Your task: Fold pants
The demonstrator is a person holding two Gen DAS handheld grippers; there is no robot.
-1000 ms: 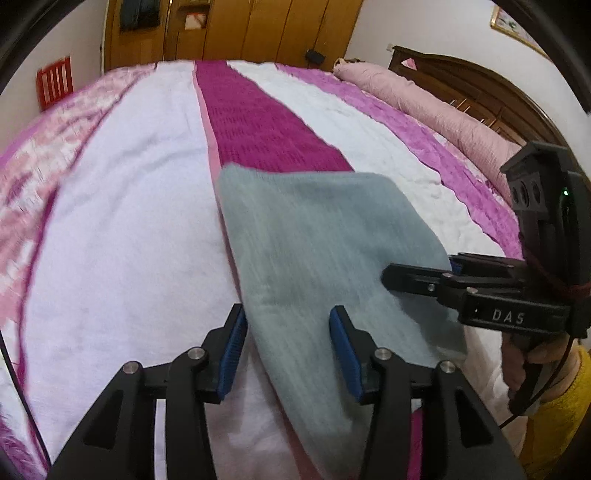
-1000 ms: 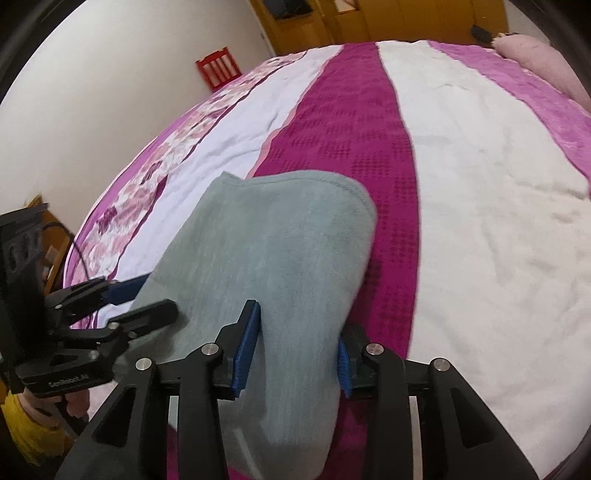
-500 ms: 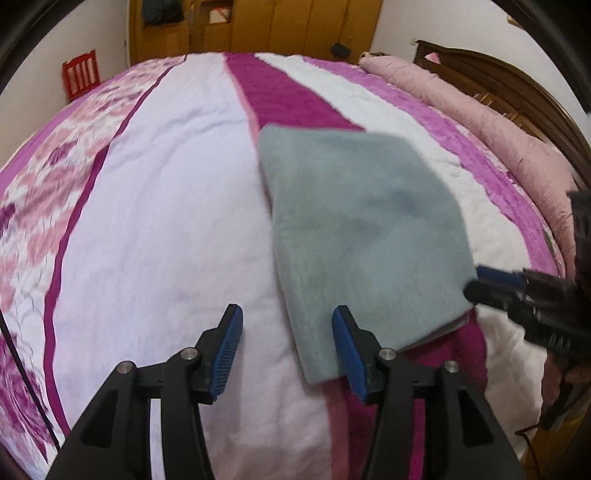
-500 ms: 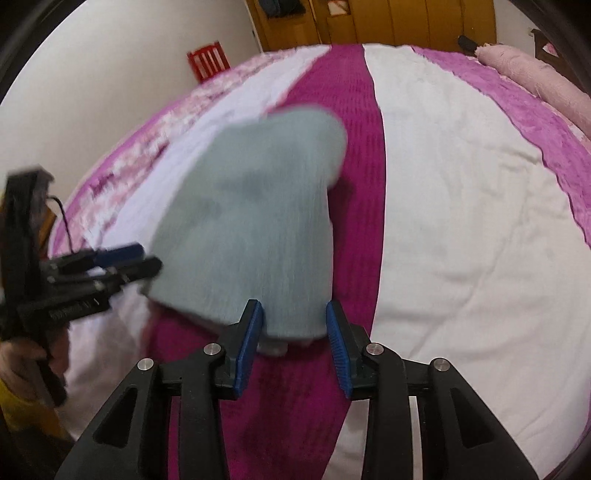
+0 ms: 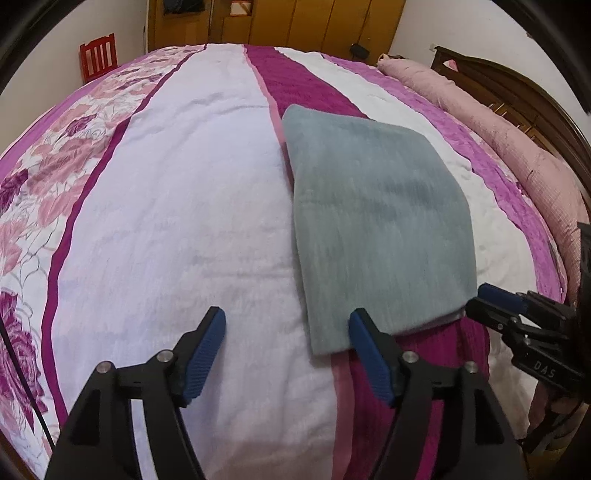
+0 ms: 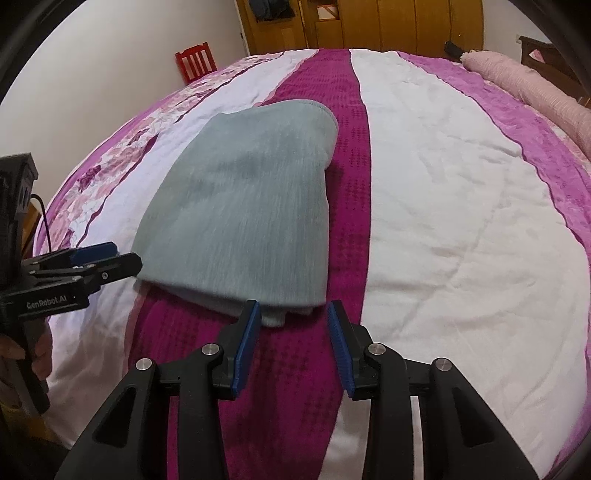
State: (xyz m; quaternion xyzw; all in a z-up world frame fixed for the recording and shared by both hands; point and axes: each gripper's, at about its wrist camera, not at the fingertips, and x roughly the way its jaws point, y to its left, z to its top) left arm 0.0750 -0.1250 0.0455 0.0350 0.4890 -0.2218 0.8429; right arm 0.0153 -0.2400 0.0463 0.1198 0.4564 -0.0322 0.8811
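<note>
The grey-green pants (image 5: 376,229) lie folded into a flat rectangle on the bed; they also show in the right wrist view (image 6: 247,206). My left gripper (image 5: 286,332) is open and empty, just short of the pants' near left corner. My right gripper (image 6: 293,325) is open and empty, just short of the pants' near right edge. Each gripper shows in the other's view, the right (image 5: 491,301) and the left (image 6: 107,258), both close to the near corners and off the cloth.
The bed carries a striped bedspread (image 5: 166,229) in white, magenta and floral pink. A rolled pink quilt (image 5: 498,122) lies along the wooden headboard (image 5: 517,92) on the right. A red chair (image 6: 195,62) and wooden wardrobe (image 6: 369,22) stand beyond the bed.
Both grippers have let go of the pants and drawn back toward the near bed edge. The folded pants now lie flat and free on the bedspread.
</note>
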